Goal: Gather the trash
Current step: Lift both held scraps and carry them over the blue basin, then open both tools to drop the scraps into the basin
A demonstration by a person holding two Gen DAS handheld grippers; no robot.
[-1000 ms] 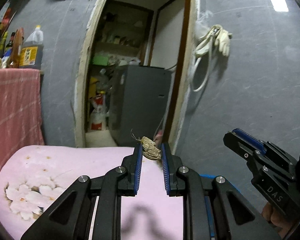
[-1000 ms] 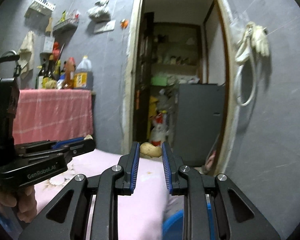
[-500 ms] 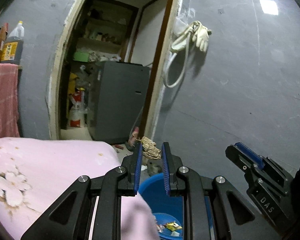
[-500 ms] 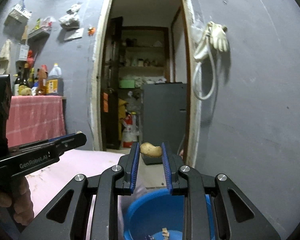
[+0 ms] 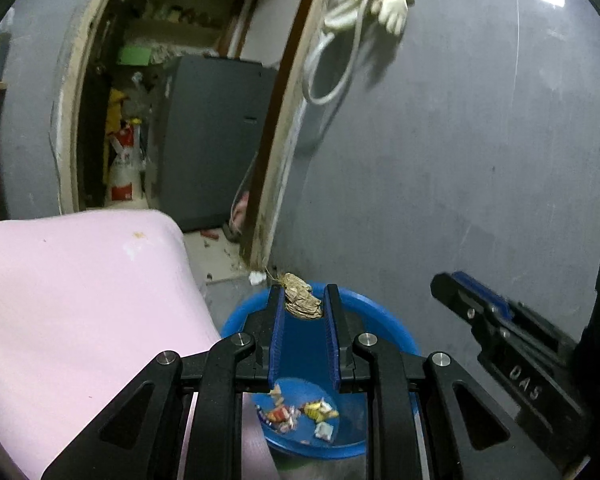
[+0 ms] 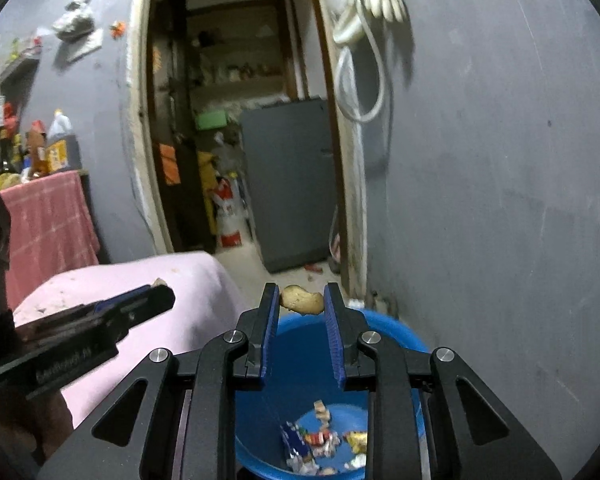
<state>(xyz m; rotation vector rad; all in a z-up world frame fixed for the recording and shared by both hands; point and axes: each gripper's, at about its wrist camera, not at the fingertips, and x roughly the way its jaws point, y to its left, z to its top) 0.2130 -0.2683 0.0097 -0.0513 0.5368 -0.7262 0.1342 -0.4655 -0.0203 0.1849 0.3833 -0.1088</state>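
My left gripper [image 5: 303, 297] is shut on a crumpled brown scrap [image 5: 301, 301] and holds it above a blue bin [image 5: 384, 320] that has several wrappers at its bottom. My right gripper [image 6: 301, 300] is shut on a small yellow-brown peel piece [image 6: 301, 300], also above the blue bin [image 6: 396, 334]. The right gripper also shows at the right of the left wrist view [image 5: 504, 332]. The left gripper also shows at the left of the right wrist view [image 6: 100, 320].
A table with a pink cloth [image 5: 80, 288] stands just left of the bin. A grey wall [image 5: 460, 160] is behind and to the right. An open doorway [image 6: 236, 120] leads to a room with a grey cabinet [image 6: 292, 184]. Gloves and a hose [image 6: 372, 8] hang on the wall.
Both grippers have swung right and tilted down, from over the pink table to over the blue bin. Each still holds its piece of trash.
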